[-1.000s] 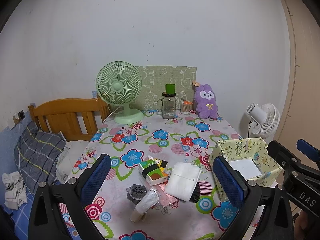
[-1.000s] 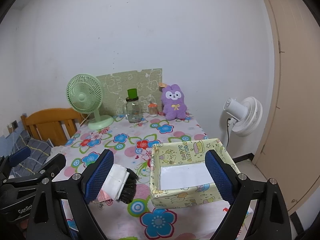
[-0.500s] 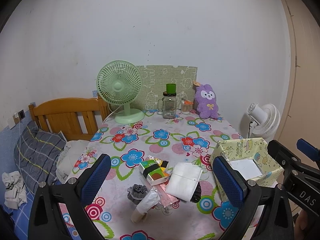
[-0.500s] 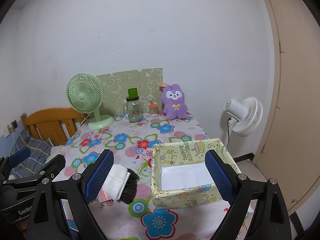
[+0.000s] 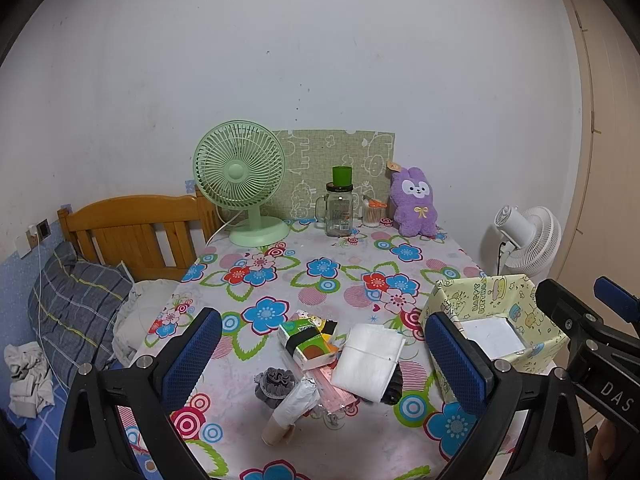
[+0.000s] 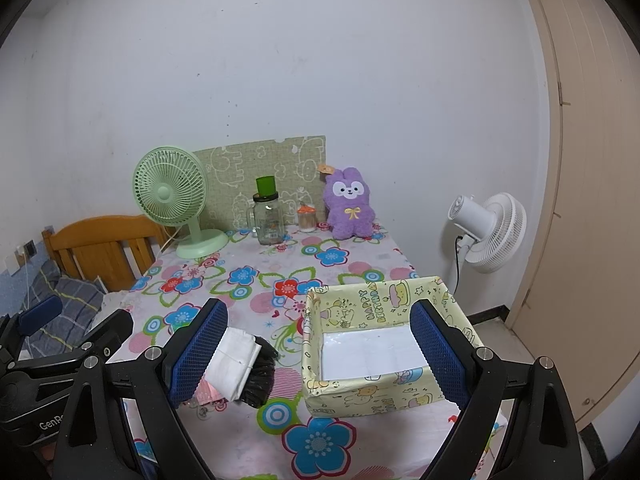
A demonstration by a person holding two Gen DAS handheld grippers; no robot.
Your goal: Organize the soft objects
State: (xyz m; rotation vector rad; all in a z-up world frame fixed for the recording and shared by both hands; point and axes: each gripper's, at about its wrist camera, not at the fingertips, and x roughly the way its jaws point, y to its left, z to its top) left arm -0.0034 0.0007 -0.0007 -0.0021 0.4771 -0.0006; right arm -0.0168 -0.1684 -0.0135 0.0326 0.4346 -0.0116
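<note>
On the flowered table (image 5: pixel 320 272), near its front edge, lies a small heap of soft things: a folded white cloth (image 5: pixel 368 362), a green tissue pack (image 5: pixel 308 342), a grey scrunchie (image 5: pixel 275 381), a rolled white bag (image 5: pixel 298 402) and a pink packet (image 5: pixel 334 394), all touching or overlapping. Just right of the heap stands a yellow paper box (image 6: pixel 384 344) with cartoon print, a white sheet on its floor. Both tongs hover above the front of the table with their blue pads spread wide and nothing between them: the left tongs (image 5: pixel 320 368) frame the heap, the right tongs (image 6: pixel 320 356) frame the box. At the far edge, against the wall, stand a green fan (image 5: pixel 244 180), a glass jar (image 5: pixel 339 210) and a purple plush rabbit (image 5: pixel 414 202).
</note>
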